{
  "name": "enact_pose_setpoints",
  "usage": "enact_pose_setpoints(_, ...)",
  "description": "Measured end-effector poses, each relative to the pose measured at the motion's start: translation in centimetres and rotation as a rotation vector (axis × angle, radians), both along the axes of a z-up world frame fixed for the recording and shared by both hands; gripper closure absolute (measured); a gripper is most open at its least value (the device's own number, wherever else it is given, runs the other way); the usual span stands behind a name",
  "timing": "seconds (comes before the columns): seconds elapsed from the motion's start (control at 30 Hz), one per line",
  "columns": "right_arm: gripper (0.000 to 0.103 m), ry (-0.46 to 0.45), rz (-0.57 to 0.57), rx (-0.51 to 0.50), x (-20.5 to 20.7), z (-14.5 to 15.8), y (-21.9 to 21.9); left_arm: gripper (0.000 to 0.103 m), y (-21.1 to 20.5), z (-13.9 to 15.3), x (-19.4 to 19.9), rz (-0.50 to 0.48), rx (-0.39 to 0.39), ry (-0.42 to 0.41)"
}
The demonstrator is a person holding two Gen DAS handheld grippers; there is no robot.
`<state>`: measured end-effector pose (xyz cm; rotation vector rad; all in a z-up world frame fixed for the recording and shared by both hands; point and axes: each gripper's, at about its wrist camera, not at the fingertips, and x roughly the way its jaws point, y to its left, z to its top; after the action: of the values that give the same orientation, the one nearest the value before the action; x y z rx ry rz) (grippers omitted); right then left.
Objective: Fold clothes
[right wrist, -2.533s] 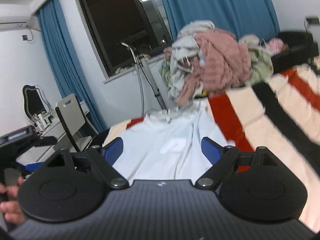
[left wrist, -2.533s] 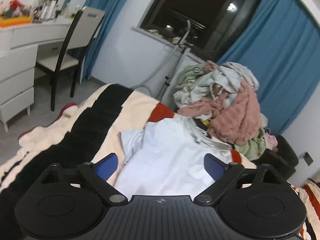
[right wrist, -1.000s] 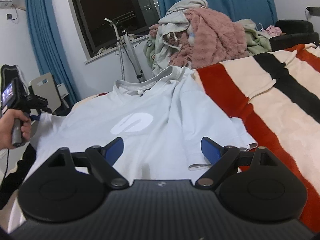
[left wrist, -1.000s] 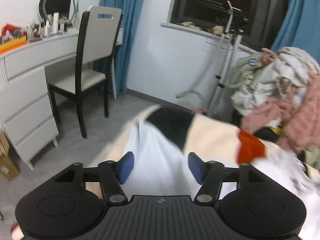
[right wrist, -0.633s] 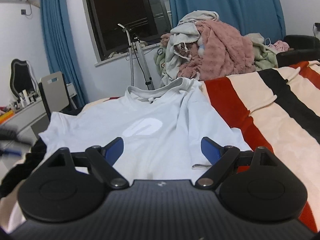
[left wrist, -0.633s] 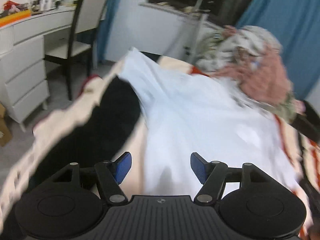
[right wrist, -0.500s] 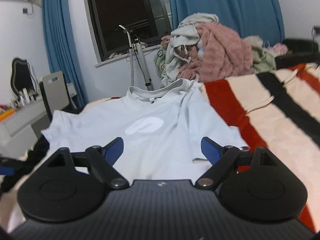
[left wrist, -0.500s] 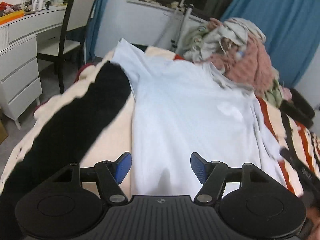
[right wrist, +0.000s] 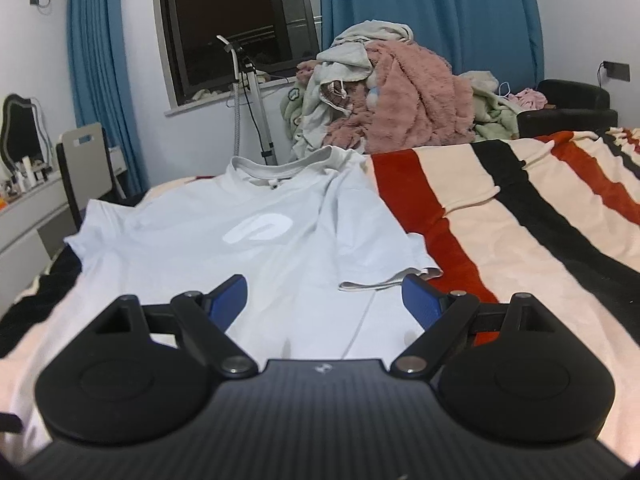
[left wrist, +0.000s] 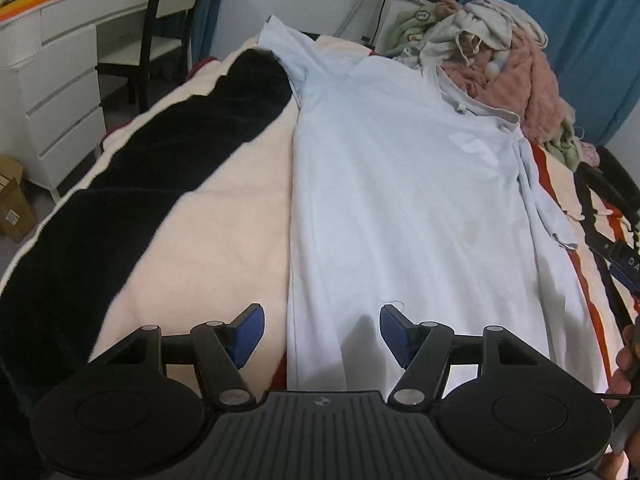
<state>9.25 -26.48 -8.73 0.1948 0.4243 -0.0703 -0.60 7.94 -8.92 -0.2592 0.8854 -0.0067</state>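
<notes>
On striped blanket (right wrist: 520,232) covering bed: pale blue T-shirt (left wrist: 400,184) (right wrist: 248,232) laid flat, front up, collar toward window end, both sleeves spread out. Left gripper (left wrist: 321,330) near hem, blue fingers spread apart, nothing between them. Right gripper (right wrist: 323,298) low over shirt's lower half, fingers wide apart, empty, right sleeve edge just ahead. Laundry pile (right wrist: 384,104) heaped beyond collar. Garment steamer stand (right wrist: 252,92) beside pile, under dark window. Chair (right wrist: 86,156) and white dresser (left wrist: 56,76) off bed's left side.

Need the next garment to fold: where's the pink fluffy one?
In the right wrist view, the pink fluffy garment tops the laundry pile beyond the T-shirt collar, before the blue curtain.
</notes>
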Motion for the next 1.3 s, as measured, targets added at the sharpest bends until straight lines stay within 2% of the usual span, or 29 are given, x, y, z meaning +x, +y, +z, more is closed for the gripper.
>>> enact_pose_setpoints(0.23,0.017,0.001,-0.02,0.049,-0.3,0.3,-1.3,0.038,0.4,-0.1,1.0,0.046,-0.036,0.031)
enact_pose_setpoints(0.33,0.017,-0.002,-0.031,0.081,-0.2,0.4,-1.9,0.044,0.8,-0.5,0.7,0.06,-0.1,0.074)
enact_pose_setpoints(0.4,0.017,0.001,-0.034,0.099,-0.1,0.3,-2.1,0.053,1.1,-0.8,0.4,0.069,-0.145,0.106)
enact_pose_setpoints(0.47,0.017,0.009,-0.033,0.115,0.1,0.2,-2.2,0.055,1.2,-1.0,-0.1,0.078,-0.167,0.134)
enact_pose_setpoints(0.63,0.017,0.022,-0.032,0.149,0.2,0.1,-2.4,0.059,0.9,-0.5,-1.8,0.082,-0.151,0.155)
enact_pose_setpoints(0.73,0.017,0.024,-0.038,0.167,0.1,0.0,-2.7,0.072,0.4,-0.4,-2.8,0.069,-0.136,0.174)
enact_pose_setpoints(0.8,0.017,0.028,-0.041,0.183,0.1,0.0,-2.9,0.093,0.2,-0.3,-3.1,0.076,-0.115,0.183)
enact_pose_setpoints(0.87,0.017,0.035,-0.04,0.195,0.2,-0.2,-3.0,0.097,0.6,0.1,-3.2,0.093,-0.133,0.166)
enact_pose_setpoints(1.0,0.017,0.046,-0.035,0.202,0.2,-0.3,-3.0,0.098,2.3,1.6,-3.7,0.085,-0.222,0.151)
enact_pose_setpoints(1.1,0.017,0.051,-0.03,0.2,0.0,-0.3,-2.9,0.099,4.2,2.8,-3.2,0.092,-0.305,0.19)
enact_pose_setpoints(1.17,0.017,0.056,-0.028,0.198,0.1,-0.4,-2.8,0.099,5.5,3.3,-2.3,0.089,-0.277,0.253)
enact_pose_setpoints(1.2,0.017,0.056,-0.027,0.195,0.1,-0.4,-2.7,0.099,6.1,3.4,-1.8,0.088,-0.235,0.275)
enact_pose_setpoints(1.27,0.017,0.056,-0.024,0.189,0.1,-0.4,-2.6,0.1,6.3,3.7,-0.8,0.08,-0.097,0.306)
enact_pose_setpoints(1.3,0.017,0.055,-0.022,0.186,0.0,-0.4,-2.6,0.102,5.8,3.9,-0.5,0.065,-0.082,0.285)
